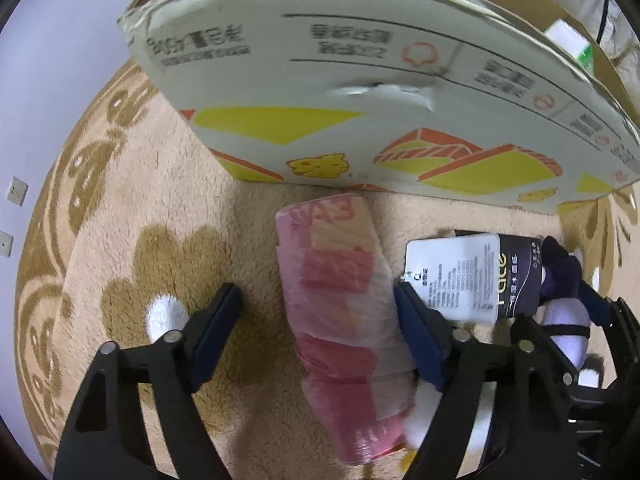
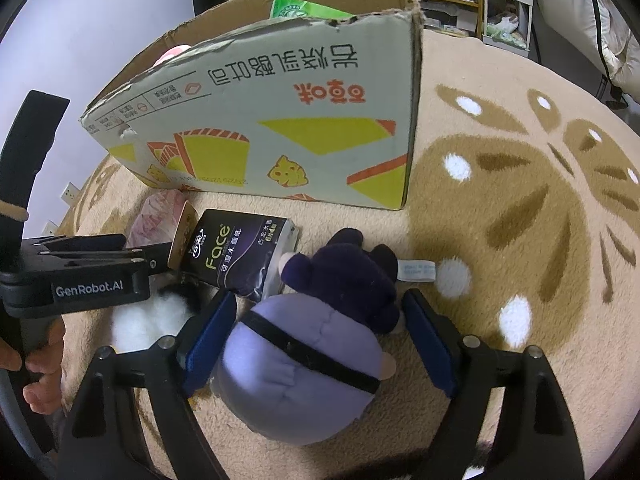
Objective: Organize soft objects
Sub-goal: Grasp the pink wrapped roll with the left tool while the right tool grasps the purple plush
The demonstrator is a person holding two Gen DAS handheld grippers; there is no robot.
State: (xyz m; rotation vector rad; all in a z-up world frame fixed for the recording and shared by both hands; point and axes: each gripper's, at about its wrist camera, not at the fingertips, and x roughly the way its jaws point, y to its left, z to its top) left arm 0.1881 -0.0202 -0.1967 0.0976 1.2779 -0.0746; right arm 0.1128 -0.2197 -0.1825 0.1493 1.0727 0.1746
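Note:
A pink plastic-wrapped soft pack lies on the beige rug in front of the cardboard box. My left gripper is open around it, the right finger touching its side. A dark tissue pack marked "Face" lies next to it. A purple plush toy lies between the open fingers of my right gripper, which stand a little apart from it. The box holds a green pack and something pink.
A white fluffy plush lies under the left gripper's body. The rug stretches to the right. Shelves and a rack stand at the back. A wall with sockets is on the left.

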